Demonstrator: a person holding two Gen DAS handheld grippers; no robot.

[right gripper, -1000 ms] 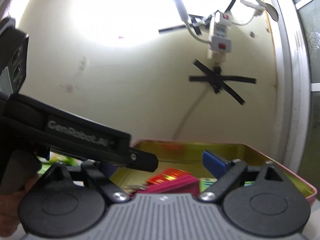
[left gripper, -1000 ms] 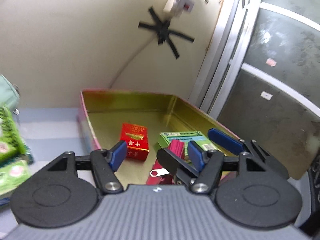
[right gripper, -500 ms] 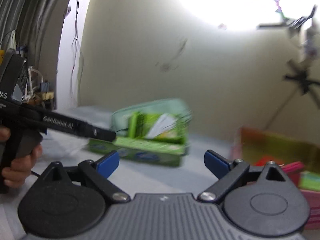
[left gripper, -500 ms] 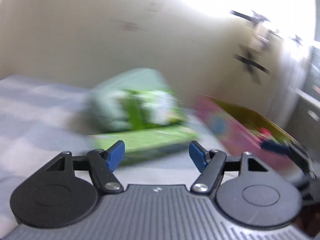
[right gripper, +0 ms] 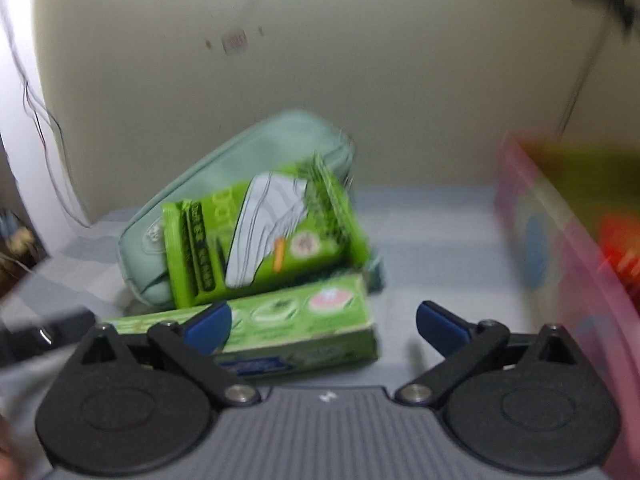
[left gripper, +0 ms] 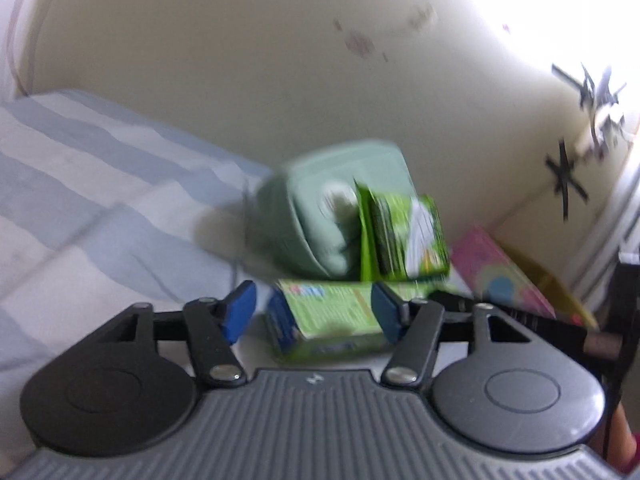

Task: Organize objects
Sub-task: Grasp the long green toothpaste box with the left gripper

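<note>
The long green box [left gripper: 336, 320] lies flat on the blue-and-white striped cloth [left gripper: 80, 184], and its near end sits between the blue pads of the left gripper [left gripper: 314, 312]. That gripper's jaws have just been closing in, but there's a gap on the left side, and on the right the picture is too blurry for me to tell if the pad actually touches the box, so I can't say it's pinched. In the right wrist view the same box [right gripper: 304, 328] stretches from left to right, with a blue strip along its near face

Right behind it, a second green box with a white sneaker drawing [right gripper: 272, 236] stands tilted, leaning back on a pale mint zip pouch [right gripper: 240, 168]. The pouch is propped against the cream wall [right gripper: 360, 60] at the far side. From the left wrist view the pouch [left gripper: 320, 208] and the sneaker box [left gripper: 404, 236] look bunched together, just past the long box

The right gripper [right gripper: 324, 320] is spread wide with nothing between its pads: its left pad sits in front of the long box's left part, its right pad is over bare cloth

Off to the right is the pink tin [right gripper: 560, 248] with a gold inside [left gripper: 560, 292], something red [right gripper: 624, 248] blurred in it. Black tape crosses [left gripper: 568, 176] are stuck on the wall further right
</note>
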